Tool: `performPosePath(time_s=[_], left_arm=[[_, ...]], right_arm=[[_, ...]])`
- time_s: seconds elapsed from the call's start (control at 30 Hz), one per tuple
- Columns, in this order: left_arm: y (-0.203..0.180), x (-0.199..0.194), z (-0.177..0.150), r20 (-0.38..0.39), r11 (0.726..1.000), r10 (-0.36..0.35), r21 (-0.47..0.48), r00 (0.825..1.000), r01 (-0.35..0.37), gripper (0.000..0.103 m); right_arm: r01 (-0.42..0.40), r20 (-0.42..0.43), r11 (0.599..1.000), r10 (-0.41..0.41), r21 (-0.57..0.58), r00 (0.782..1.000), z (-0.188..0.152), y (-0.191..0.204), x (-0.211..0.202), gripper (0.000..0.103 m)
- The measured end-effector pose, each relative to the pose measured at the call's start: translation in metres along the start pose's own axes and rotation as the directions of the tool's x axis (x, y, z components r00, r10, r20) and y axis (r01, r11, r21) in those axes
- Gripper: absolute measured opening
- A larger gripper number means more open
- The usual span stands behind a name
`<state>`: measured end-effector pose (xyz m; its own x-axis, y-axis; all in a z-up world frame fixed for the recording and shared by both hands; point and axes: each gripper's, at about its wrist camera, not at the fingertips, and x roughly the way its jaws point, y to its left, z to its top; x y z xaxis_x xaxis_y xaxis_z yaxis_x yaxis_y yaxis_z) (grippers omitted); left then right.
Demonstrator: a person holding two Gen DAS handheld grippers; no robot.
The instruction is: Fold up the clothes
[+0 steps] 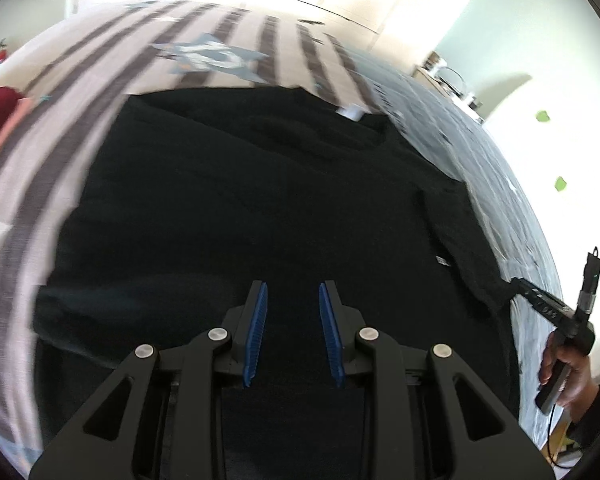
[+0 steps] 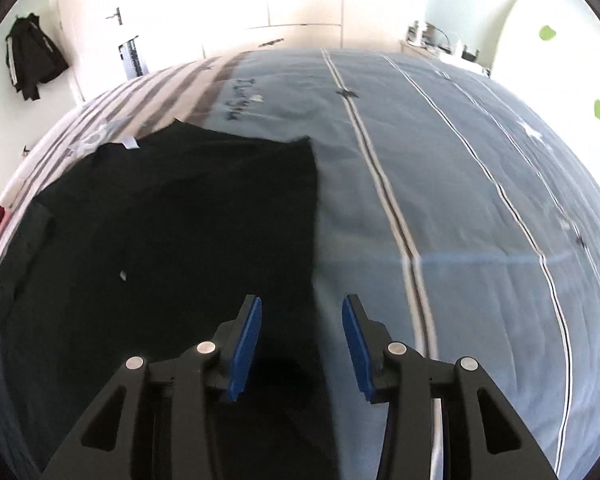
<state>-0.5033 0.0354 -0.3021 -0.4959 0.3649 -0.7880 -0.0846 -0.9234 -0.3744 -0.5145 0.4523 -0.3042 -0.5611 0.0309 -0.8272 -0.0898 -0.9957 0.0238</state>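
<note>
We see one black garment (image 1: 260, 208) flat on the bed (image 2: 440, 184), and two grippers. The left gripper (image 1: 293, 332) and right gripper (image 2: 302, 348) hover above it, jaws parted, gripping nothing.

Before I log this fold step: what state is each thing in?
black garment: spread flat on the bed, one side folded in
left gripper: open, nothing between its pads
right gripper: open, empty, over the garment's edge
bed cover: smooth, spread flat
</note>
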Motion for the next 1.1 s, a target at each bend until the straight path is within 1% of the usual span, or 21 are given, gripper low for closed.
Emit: performPosePath(time_s=[0.07, 0.2, 0.3, 0.37, 0.47, 0.53, 0.6, 0.67, 0.77, 0.83, 0.9, 0.93, 1.0, 1.07, 1.1], left_arm=[[-0.024, 0.012, 0.001, -0.010, 0.999, -0.030, 0.034, 0.999, 0.030, 0.024], [-0.070, 0.031, 0.006, -0.011, 0.991, -0.077, 0.105, 0.997, 0.078, 0.024], [-0.085, 0.037, 0.011, 0.002, 0.990, -0.096, 0.107, 0.995, 0.095, 0.024], [-0.091, 0.039, 0.014, 0.013, 0.990, -0.096, 0.108, 0.995, 0.094, 0.024], [-0.086, 0.037, 0.010, 0.028, 0.992, -0.068, 0.112, 0.997, 0.065, 0.024], [-0.078, 0.036, 0.006, 0.029, 0.994, -0.036, 0.106, 0.999, 0.033, 0.024], [-0.069, 0.035, 0.004, 0.035, 0.995, -0.006, 0.100, 0.999, 0.003, 0.024], [-0.061, 0.035, 0.002, 0.043, 0.995, 0.024, 0.095, 0.999, -0.028, 0.024], [-0.049, 0.038, 0.002, 0.060, 0.994, 0.066, 0.086, 0.996, -0.071, 0.024], [-0.041, 0.039, 0.002, 0.080, 0.991, 0.103, 0.080, 0.992, -0.109, 0.024], [-0.034, 0.040, 0.003, 0.102, 0.986, 0.137, 0.084, 0.985, -0.145, 0.024], [-0.030, 0.041, 0.003, 0.109, 0.982, 0.158, 0.090, 0.981, -0.168, 0.024], [-0.021, 0.046, 0.004, 0.106, 0.978, 0.182, 0.083, 0.977, -0.192, 0.024], [-0.011, 0.049, 0.007, 0.093, 0.978, 0.196, 0.056, 0.976, -0.202, 0.024], [-0.011, 0.048, 0.010, 0.103, 0.977, 0.198, 0.059, 0.975, -0.205, 0.024]], right_arm=[[-0.006, -0.008, 1.000, 0.006, 0.030, 1.000, -0.009, -0.008, 0.002, 0.038], [-0.013, -0.041, 0.998, 0.015, 0.053, 0.999, -0.027, -0.023, 0.011, 0.040], [-0.032, -0.036, 0.998, 0.033, 0.050, 0.999, -0.036, -0.028, 0.013, 0.040], [-0.034, -0.034, 0.998, 0.035, 0.043, 0.999, -0.031, -0.029, 0.007, 0.040], [-0.017, 0.034, 0.997, 0.014, 0.079, 0.999, -0.018, -0.036, -0.014, 0.042], [-0.029, 0.073, 0.995, 0.022, 0.098, 0.997, -0.006, -0.036, -0.021, 0.042], [-0.044, 0.088, 0.996, 0.036, 0.084, 0.995, 0.007, -0.030, -0.017, 0.042], [-0.070, 0.102, 0.997, 0.066, 0.040, 0.993, 0.019, -0.014, -0.007, 0.042], [-0.109, 0.109, 0.994, 0.111, -0.024, 0.988, 0.032, 0.018, 0.011, 0.042], [-0.116, 0.077, 0.992, 0.120, -0.048, 0.990, 0.031, 0.035, 0.031, 0.042], [-0.097, 0.045, 0.993, 0.100, -0.062, 0.994, 0.020, 0.047, 0.051, 0.042], [-0.083, 0.048, 0.994, 0.086, -0.071, 0.995, 0.013, 0.050, 0.057, 0.042], [-0.066, 0.068, 0.995, 0.071, -0.081, 0.995, 0.009, 0.054, 0.056, 0.043], [-0.049, 0.058, 0.995, 0.054, -0.088, 0.997, 0.013, 0.057, 0.053, 0.042], [-0.047, 0.057, 0.995, 0.052, -0.092, 0.997, 0.017, 0.059, 0.048, 0.043]])
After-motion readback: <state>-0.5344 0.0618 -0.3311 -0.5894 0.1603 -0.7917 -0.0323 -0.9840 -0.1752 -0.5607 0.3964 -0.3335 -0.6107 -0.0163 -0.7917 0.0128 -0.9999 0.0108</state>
